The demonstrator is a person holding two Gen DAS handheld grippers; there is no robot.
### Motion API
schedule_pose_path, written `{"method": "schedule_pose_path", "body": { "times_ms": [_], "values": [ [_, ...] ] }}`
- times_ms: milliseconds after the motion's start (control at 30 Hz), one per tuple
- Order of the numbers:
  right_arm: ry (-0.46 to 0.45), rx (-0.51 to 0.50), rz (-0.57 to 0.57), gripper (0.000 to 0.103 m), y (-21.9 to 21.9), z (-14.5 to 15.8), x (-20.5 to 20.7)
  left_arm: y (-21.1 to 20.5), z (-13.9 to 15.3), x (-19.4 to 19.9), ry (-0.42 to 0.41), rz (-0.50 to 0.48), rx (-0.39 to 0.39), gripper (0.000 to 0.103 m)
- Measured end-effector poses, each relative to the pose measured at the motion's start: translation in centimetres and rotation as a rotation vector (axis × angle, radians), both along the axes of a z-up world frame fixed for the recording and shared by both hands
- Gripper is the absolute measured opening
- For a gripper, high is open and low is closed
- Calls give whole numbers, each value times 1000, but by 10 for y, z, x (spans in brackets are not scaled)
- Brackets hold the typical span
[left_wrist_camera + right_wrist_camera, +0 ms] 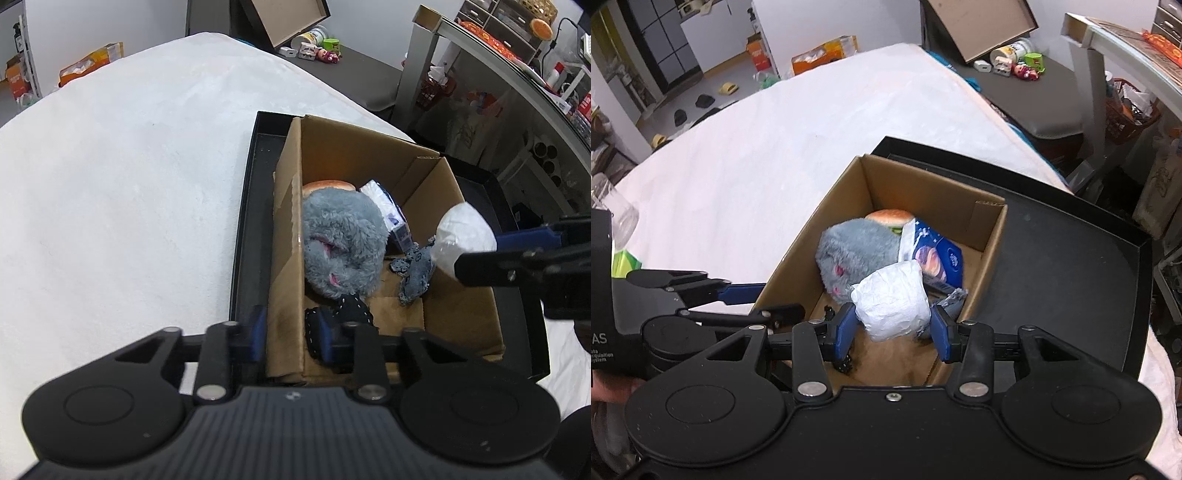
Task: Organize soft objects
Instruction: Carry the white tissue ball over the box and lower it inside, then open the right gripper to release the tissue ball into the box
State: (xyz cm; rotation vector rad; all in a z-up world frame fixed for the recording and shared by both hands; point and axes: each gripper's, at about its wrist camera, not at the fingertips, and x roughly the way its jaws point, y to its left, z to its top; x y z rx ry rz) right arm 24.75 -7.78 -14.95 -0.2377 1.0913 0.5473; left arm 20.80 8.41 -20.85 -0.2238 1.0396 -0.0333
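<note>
One white mattress [129,166] fills most of both views, and at its edge lies a shallow black tray [1071,258]. A cardboard box [369,155] stands open-topped in the tray's left part, and the soft things are inside it. The left gripper [293,334] straddles the box's near left wall, one finger outside and one inside, with its jaws drawn in on the cardboard. The right gripper [893,317] hangs over the near end of the box with its jaws pinching a white crinkled bundle [892,302] above the floor of the box. A grey plush toy [340,236] with pink marks lies against the left wall. Beside the toy a blue printed tissue pack [938,258] leans towards the right wall. A burger-shaped toy [890,217] sits behind both, at the far wall. A frayed denim scrap [415,271] rests on the box floor under the bundle. A small black cloth with white stitching [354,306] lies at the near end, just beside the left gripper's inner finger.
</note>
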Motion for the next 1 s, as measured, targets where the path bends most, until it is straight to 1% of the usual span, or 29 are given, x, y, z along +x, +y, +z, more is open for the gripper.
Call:
{"method": "schedule_pose_path", "body": {
  "times_ms": [33, 67, 133, 633, 867, 1000],
  "values": [
    [3, -4, 3, 43, 1, -1, 0, 0, -1, 0, -1, 4, -3, 18],
    [6, -9, 5, 43, 2, -3, 0, 1, -2, 0, -1, 8, -7, 15],
    [12, -18, 10, 43, 5, -6, -1, 2, -4, 0, -2, 13, -14, 14],
    [87, -116, 74, 43, 23, -35, -9, 3, -5, -3, -14, 21, -17, 14],
    [121, -153, 61, 43, 25, -51, -3, 4, -5, -4, -13, 21, -18, 14],
    [133, -163, 72, 43, 28, -58, -2, 4, -5, -3, -13, 17, -17, 15]
  ]
}}
